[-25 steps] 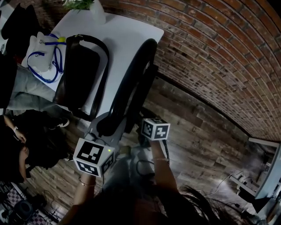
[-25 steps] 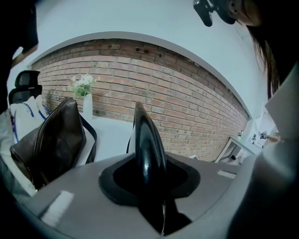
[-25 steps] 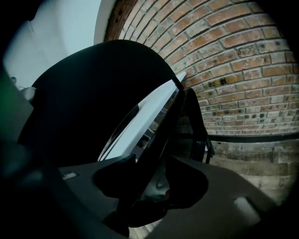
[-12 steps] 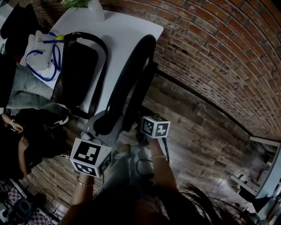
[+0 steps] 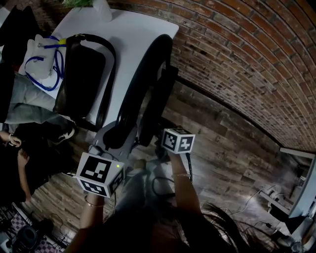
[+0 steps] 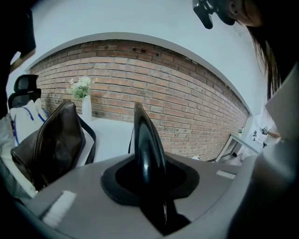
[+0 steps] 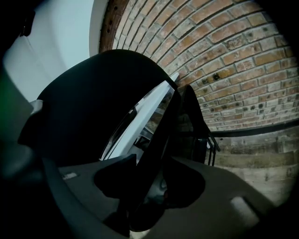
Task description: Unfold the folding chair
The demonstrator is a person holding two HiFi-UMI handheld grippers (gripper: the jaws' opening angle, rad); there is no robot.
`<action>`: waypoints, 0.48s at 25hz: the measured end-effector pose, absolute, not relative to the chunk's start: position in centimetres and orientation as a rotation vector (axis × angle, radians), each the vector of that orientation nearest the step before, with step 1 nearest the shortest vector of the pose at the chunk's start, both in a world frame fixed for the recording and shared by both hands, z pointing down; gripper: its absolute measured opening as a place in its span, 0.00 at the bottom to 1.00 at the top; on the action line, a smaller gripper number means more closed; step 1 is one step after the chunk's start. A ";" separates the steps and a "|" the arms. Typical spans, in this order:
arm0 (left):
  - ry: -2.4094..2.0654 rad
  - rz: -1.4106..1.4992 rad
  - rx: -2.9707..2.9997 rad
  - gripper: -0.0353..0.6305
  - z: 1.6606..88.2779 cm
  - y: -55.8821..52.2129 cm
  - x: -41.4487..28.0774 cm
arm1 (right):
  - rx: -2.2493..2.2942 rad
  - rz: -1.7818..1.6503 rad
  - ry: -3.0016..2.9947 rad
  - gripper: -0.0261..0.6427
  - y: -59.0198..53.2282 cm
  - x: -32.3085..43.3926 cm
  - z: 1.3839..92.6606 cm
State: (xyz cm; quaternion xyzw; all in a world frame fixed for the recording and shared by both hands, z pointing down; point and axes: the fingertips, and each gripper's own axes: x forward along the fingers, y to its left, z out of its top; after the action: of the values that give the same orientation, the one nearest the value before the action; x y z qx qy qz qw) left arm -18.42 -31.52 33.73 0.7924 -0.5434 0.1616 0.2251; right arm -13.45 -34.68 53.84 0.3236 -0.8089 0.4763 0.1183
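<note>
The folding chair [image 6: 145, 140] stands on the floor [image 5: 222, 148] between the bench [image 5: 138, 39] on its left and the brick wall [image 5: 247, 59] on its right, just beside the bench's edge. On the bench, a bag [image 5: 81, 81] sits left of the chair, a smaller bag [image 5: 39, 57] lies further left, and a vase [image 5: 101, 7] stands at the far end.

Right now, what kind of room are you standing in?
Probably an office or a studio, indoors. There's a brick wall, a wooden plank floor, and a white table with a vase of flowers on it.
</note>
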 end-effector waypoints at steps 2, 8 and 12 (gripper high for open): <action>-1.495 0.444 2.188 0.19 33.8 -31.5 -18.1 | 0.953 1.393 -2.366 0.31 -34.6 -13.0 53.9; -1.475 0.442 2.187 0.20 33.8 -31.3 -17.3 | 0.972 1.388 -2.369 0.31 -34.4 -12.0 53.9; -1.456 0.435 2.180 0.20 33.8 -31.2 -16.6 | 0.973 1.382 -2.370 0.31 -34.5 -11.5 54.0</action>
State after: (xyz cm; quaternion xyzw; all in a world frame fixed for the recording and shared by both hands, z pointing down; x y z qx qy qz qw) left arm -16.58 -31.24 33.80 0.7964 -0.5320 0.1588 0.2399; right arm -11.55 -34.46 54.00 0.3320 -0.8088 0.4716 0.1153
